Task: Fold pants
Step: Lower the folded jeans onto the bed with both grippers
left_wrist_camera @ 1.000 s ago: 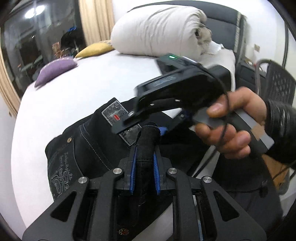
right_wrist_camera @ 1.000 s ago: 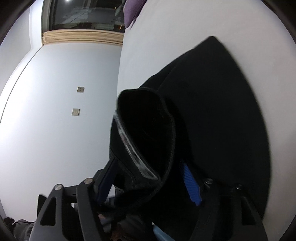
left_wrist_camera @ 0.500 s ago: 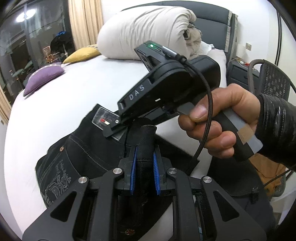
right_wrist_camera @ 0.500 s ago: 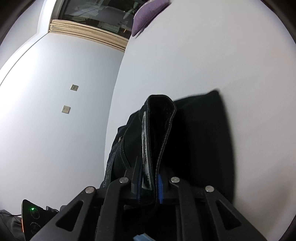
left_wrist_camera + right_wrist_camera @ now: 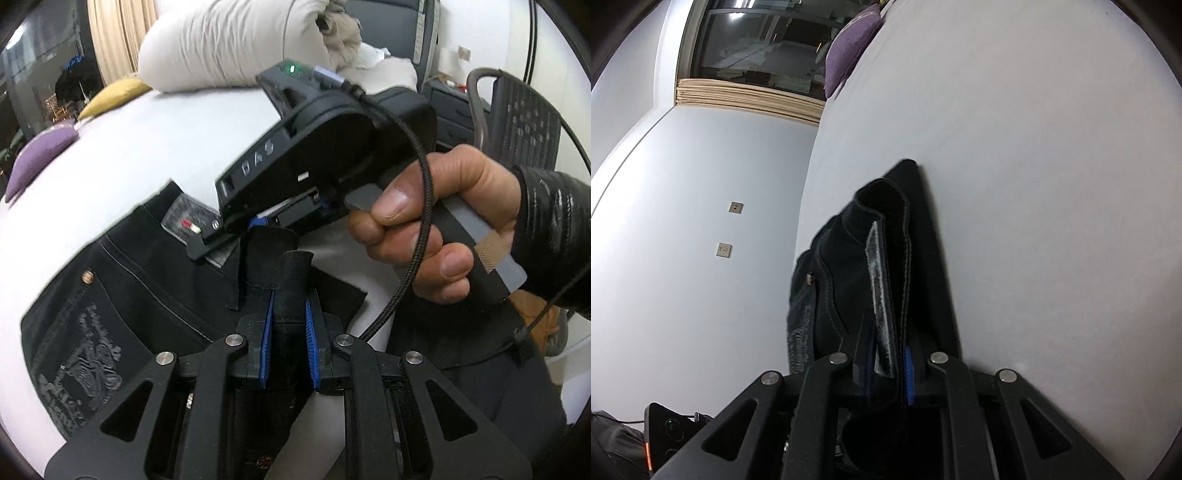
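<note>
Black jeans (image 5: 122,295) lie on the white bed (image 5: 155,140), with a printed back pocket at the lower left and a waist label near the middle. My left gripper (image 5: 290,306) is shut on a fold of the jeans' dark cloth. The right gripper body (image 5: 325,155), held by a hand, hovers just above the waistband in the left wrist view. In the right wrist view my right gripper (image 5: 888,373) is shut on the jeans' waistband (image 5: 886,280), label edge showing, lifted off the bed sheet (image 5: 1034,184).
A rolled white duvet (image 5: 236,44), a yellow cushion (image 5: 114,94) and a purple cushion (image 5: 40,155) lie at the bed's far side. A dark chair (image 5: 524,118) stands at the right. A wall with sockets (image 5: 735,207) borders the bed.
The right gripper has swung over the waistband and its held cloth has gone from a loose open fold to a tight pinch. The left gripper has kept its grip.
</note>
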Available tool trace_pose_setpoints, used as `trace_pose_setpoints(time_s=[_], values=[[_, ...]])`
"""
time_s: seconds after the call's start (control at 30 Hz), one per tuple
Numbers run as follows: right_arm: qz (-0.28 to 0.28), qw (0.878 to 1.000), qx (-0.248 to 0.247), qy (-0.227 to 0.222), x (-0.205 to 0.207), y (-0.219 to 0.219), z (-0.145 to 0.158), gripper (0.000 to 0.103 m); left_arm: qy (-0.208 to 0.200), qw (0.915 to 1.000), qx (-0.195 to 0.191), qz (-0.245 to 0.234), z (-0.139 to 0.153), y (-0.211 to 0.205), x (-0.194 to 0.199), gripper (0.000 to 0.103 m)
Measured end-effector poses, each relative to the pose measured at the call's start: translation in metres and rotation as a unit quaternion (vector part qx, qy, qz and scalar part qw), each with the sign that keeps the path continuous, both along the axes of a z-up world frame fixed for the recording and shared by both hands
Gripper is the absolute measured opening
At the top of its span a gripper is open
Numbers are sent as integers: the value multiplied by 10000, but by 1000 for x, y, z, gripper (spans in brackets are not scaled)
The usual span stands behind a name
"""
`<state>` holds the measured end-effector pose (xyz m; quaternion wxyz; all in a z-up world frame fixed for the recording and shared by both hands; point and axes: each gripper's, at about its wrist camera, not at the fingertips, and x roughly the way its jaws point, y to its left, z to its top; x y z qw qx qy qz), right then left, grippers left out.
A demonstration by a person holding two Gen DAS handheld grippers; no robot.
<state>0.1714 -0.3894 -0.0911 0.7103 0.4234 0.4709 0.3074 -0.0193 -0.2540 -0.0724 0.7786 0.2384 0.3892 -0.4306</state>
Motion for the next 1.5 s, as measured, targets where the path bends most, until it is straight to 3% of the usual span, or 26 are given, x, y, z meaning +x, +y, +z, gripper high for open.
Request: trace_pose_setpoints(time_s=[0.07, 0.1, 0.23, 0.33, 0.4, 0.5, 0.53, 0.6, 0.67, 0.73, 0.8, 0.97, 1.03, 1.13, 1.17, 1.2, 1.23, 1.27, 1.3, 1.33, 1.4, 1.5], values=[[-2, 10000, 88, -16, 0, 7, 0, 16, 90, 10000, 14, 24, 0, 1, -1, 16], [20, 9999, 96, -22, -1, 7, 2, 22, 167, 9998, -61, 30, 3, 4, -1, 18], [-240, 9993, -286, -78, -16, -9, 17, 32, 871, 9934, -752, 4, 33, 33, 2, 19], [-520, 9960, -721, -75, -28, -17, 31, 36, 852, 9893, -1175, 120, 58, 60, 2, 20], [-527, 9960, -671, -268, -35, -15, 47, 36, 793, 9874, -1324, 362, 66, 79, 12, 20], [-147, 9959, -527, -715, -37, 11, 71, 36, 894, 9811, -1459, 903, 58, 101, 40, 20], [-16, 9955, -527, -793, -36, 20, 75, 36, 1021, 9748, -1572, 1209, 50, 111, 56, 20], [263, 9947, -603, -785, -31, 43, 72, 36, 1294, 9607, -1723, 1750, 32, 129, 86, 20], [361, 9949, -686, -643, -27, 53, 59, 36, 1275, 9552, -1640, 2106, 19, 135, 104, 20], [394, 9926, -1098, -347, -26, 59, 36, 19, 1570, 9471, -1492, 2368, -4, 147, 116, 20], [303, 9940, -987, -373, -31, 53, 26, 14, 1712, 9410, -1592, 2446, -15, 157, 110, 20], [-21, 9977, -528, -422, -53, 30, 19, 14, 1623, 9530, -1404, 2140, -25, 153, 72, 20], [-105, 9972, -583, -462, -62, 24, 21, 14, 1514, 9630, -1233, 1855, -23, 150, 52, 20], [-213, 9954, -777, -510, -74, 15, 30, 34, 1323, 9721, -1091, 1603, -13, 152, 32, 20], [-283, 9945, -822, -576, -77, 10, 37, 50, 1317, 9717, -1124, 1610, -9, 156, 29, 21], [-371, 9934, -889, -628, -79, 5, 43, 65, 1306, 9688, -1226, 1711, -3, 166, 29, 23], [-512, 9915, -971, -698, -79, -1, 51, 69, 1260, 9660, -1304, 1841, 1, 173, 31, 27], [-597, 9904, -990, -761, -79, -6, 54, 71, 1209, 9619, -1391, 2022, 3, 181, 34, 47], [-638, 9897, -993, -808, -72, -9, 59, 72, 1174, 9555, -1513, 2245, 5, 193, 40, 80], [-624, 9897, -1021, -786, -65, -13, 56, 72, 1122, 9461, -1681, 2529, 5, 202, 48, 89], [-531, 9901, -1089, -712, -48, -10, 56, 72, 1202, 9295, -1977, 2873, 3, 218, 59, 91], [-345, 9924, -1135, -335, -14, -3, 38, 72, 1860, 9125, -2023, 3030, -20, 214, 84, 91]])
